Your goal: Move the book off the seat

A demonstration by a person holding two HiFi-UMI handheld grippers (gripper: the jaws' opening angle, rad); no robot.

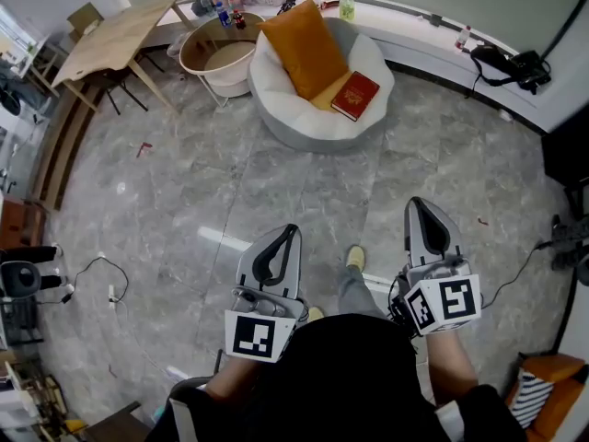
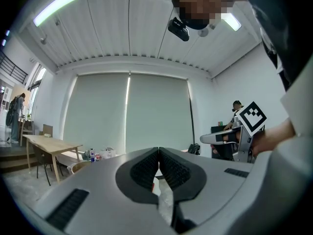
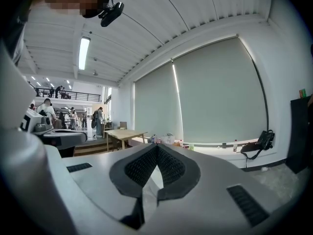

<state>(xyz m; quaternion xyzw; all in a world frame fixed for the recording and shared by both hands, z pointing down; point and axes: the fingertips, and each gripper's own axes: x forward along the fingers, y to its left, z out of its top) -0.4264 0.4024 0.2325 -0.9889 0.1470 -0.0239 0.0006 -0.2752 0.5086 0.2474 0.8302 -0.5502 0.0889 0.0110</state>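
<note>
A red book (image 1: 355, 96) lies on the round white seat (image 1: 377, 83), next to an orange cushion (image 1: 306, 47), at the far side of the room. Both grippers are held close to the person's body, well short of the seat. My left gripper (image 1: 294, 229) is shut and holds nothing; in the left gripper view its pads (image 2: 146, 164) meet at the tips (image 2: 159, 150). My right gripper (image 1: 416, 203) is shut too, empty, its tips (image 3: 156, 146) touching in the right gripper view. The book does not show in either gripper view.
Grey marble floor lies between me and the seat. A round tub table (image 1: 219, 59) and a wooden table (image 1: 112, 35) stand at the left. A long white ledge (image 1: 433, 28) with bottles and a black bag (image 1: 502, 63) runs behind. Cables (image 1: 97, 274) trail on the floor at the left.
</note>
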